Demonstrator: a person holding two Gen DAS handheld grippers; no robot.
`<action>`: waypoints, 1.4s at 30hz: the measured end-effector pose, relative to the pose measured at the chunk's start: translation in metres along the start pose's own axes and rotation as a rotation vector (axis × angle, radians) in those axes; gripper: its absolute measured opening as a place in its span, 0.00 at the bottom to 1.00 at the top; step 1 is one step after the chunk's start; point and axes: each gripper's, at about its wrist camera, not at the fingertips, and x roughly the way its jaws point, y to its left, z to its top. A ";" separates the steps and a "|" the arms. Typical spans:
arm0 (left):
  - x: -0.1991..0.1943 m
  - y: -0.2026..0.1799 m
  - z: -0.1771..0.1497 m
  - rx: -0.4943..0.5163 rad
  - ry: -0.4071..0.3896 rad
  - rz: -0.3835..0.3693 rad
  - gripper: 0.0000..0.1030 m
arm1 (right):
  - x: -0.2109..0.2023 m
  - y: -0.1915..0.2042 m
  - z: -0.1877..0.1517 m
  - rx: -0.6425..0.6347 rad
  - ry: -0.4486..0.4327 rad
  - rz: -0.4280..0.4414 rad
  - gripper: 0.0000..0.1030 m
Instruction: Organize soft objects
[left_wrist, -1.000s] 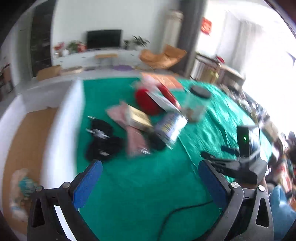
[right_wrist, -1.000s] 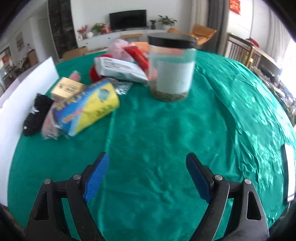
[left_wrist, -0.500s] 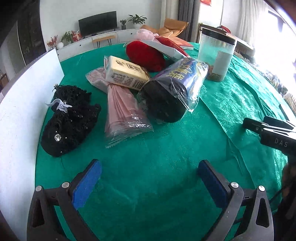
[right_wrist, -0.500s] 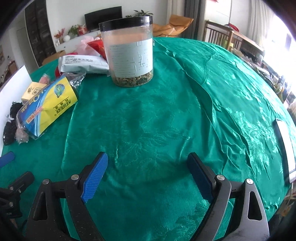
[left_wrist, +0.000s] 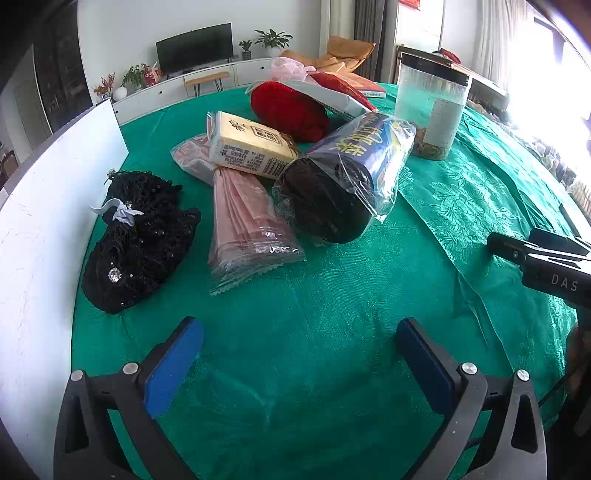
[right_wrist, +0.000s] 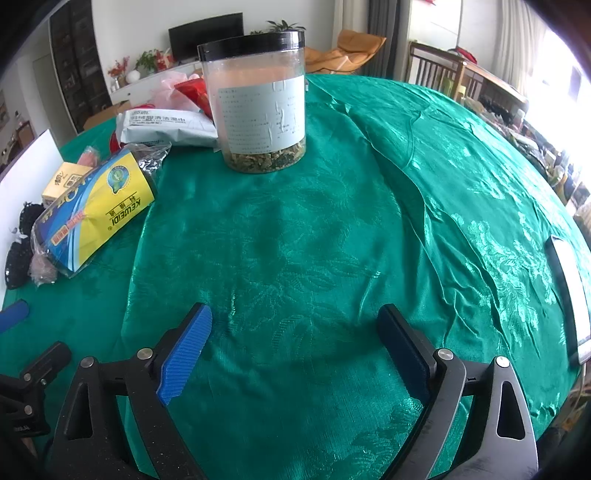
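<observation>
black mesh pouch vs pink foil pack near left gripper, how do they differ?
The black mesh pouch is lumpy, beaded and opaque; the pink foil pack is flat, glossy and crimp-sealed. The pouch lies alone beside the white board; the pack's far end sits under the yellow box. Both rest on the green tablecloth.

Bright daylight from windows at right, blown out to white glare in both views. Shiny green satin tablecloth (right_wrist: 332, 229) shows sheen and soft shadows. Both pics sharp, no motion blur. Strong fisheye bending, dark vignette at corners.
</observation>
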 end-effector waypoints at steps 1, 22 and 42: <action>0.000 0.000 0.000 0.000 0.000 0.000 1.00 | 0.001 -0.001 0.001 0.000 0.000 0.000 0.90; 0.000 0.000 0.000 0.000 0.000 0.001 1.00 | 0.002 0.000 0.000 0.000 -0.001 -0.001 0.92; 0.000 0.000 0.000 0.000 0.000 0.002 1.00 | 0.004 0.000 0.000 0.001 -0.003 -0.003 0.92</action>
